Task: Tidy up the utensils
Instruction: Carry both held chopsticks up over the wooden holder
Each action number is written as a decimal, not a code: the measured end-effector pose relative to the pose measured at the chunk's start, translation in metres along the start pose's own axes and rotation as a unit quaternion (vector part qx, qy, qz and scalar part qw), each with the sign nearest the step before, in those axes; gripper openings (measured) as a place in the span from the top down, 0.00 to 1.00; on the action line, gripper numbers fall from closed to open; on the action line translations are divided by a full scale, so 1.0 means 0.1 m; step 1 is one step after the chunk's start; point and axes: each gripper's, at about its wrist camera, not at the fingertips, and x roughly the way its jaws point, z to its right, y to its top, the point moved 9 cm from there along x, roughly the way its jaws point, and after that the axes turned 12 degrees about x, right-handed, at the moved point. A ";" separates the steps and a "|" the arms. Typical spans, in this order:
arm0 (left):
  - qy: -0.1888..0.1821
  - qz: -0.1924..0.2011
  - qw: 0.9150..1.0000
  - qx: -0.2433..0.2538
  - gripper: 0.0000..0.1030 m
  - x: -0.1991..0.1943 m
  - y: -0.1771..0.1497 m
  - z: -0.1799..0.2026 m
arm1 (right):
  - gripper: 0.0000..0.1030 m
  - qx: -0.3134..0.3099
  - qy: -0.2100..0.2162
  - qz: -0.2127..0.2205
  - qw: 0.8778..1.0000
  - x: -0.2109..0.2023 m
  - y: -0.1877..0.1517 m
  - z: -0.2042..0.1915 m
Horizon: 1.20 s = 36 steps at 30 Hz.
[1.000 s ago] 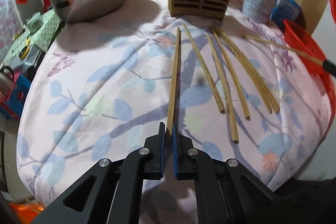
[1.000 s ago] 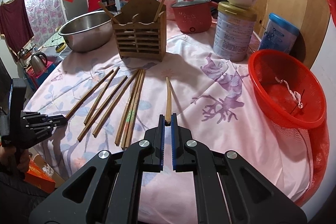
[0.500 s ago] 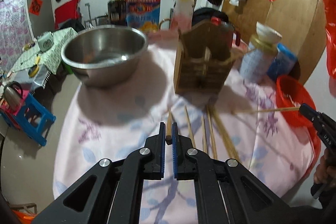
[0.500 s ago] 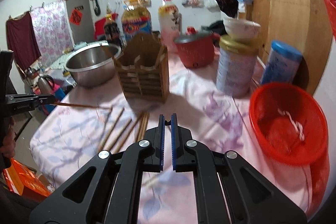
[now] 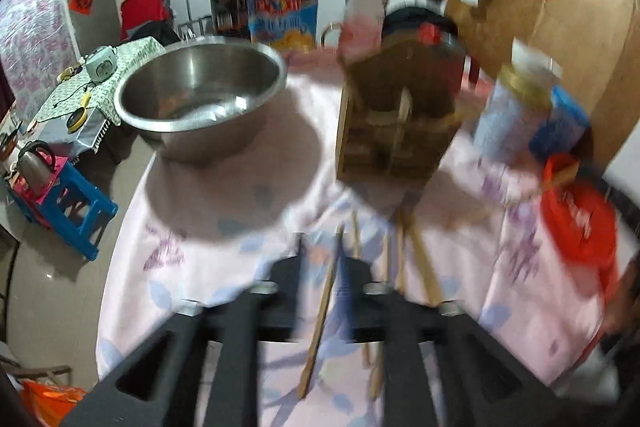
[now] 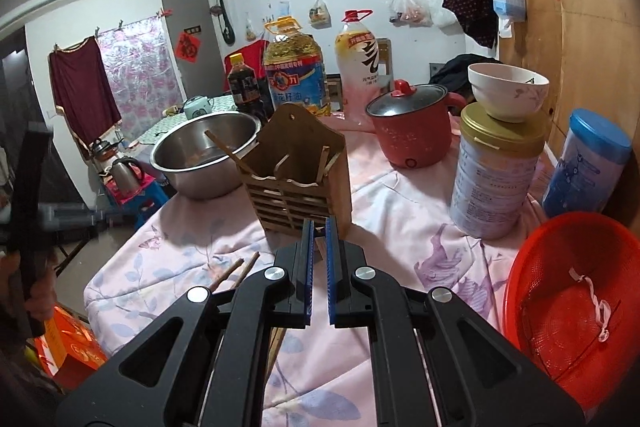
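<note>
here the left hand-held gripper (image 5: 320, 263) hangs above the pink floral table (image 5: 192, 251), and its jaws have just been opening: they stand well apart, and a chopstick (image 5: 320, 319) lies tilted in the gap between them, blurred, with no pad pressing on it that can be made out. whether it is falling or already lying on the cloth cannot be told from the smeared left wrist view. just beyond it, more loose chopsticks (image 5: 416, 267) lie on the cloth in a rough fan, their far ends pointing toward the wooden chopstick holder (image 5: 396, 123), which stands upright near the middle of the table. to the left of the holder sits a steel bowl (image 5: 200, 99), and at the right edge a red basket (image 5: 580, 227) is visible. in the right wrist view the right hand-held gripper (image 6: 318, 267) has its blue-padded jaws drawn close together with only a narrow slit left; a chopstick seems to be pinched there, since a wooden stick (image 6: 276, 343) shows below the jaws, though the grip itself is hidden. this gripper points at the front of the holder (image 6: 298, 179), where a few chopsticks already stand slanted in its compartments. two loose chopstick ends (image 6: 236, 271) lie on the cloth just left of the jaws. behind the holder stand the steel bowl (image 6: 204, 155), a red pot with a lid (image 6: 408, 131), a tin (image 6: 496, 179) with a white bowl (image 6: 508, 91) on top, and a blue-lidded jar (image 6: 588, 163); the red basket (image 6: 572, 307) is at the right.
</note>
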 end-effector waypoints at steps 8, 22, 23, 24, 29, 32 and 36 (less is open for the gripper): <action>-0.058 -0.069 0.996 0.030 0.63 0.47 -1.06 0.08 | 0.93 0.004 -0.026 -0.004 1.000 0.00 -0.02 -0.08; -0.080 -0.025 0.996 0.036 0.94 0.34 -1.14 0.12 | 0.93 -0.016 -0.046 -0.017 0.999 -0.01 -0.09 -0.18; -0.077 -0.016 0.996 0.040 0.94 0.25 -1.03 0.11 | 0.93 -0.010 -0.045 -0.014 0.999 -0.02 -0.09 -0.18; -0.072 -0.002 0.996 0.046 0.94 0.12 -0.87 0.07 | 0.93 -0.005 -0.044 -0.011 0.999 -0.03 -0.08 -0.18; -0.059 0.050 0.995 0.055 0.94 -0.34 -0.18 -0.05 | 0.94 0.012 -0.035 0.011 0.999 -0.08 -0.04 -0.24; -0.055 0.072 0.994 0.062 0.94 -0.51 0.19 -0.07 | 0.94 0.015 -0.033 0.022 0.999 -0.10 -0.01 -0.28; -0.061 0.087 0.991 0.074 0.94 -0.58 0.51 -0.01 | 0.94 0.022 -0.033 0.033 0.999 -0.13 0.02 -0.30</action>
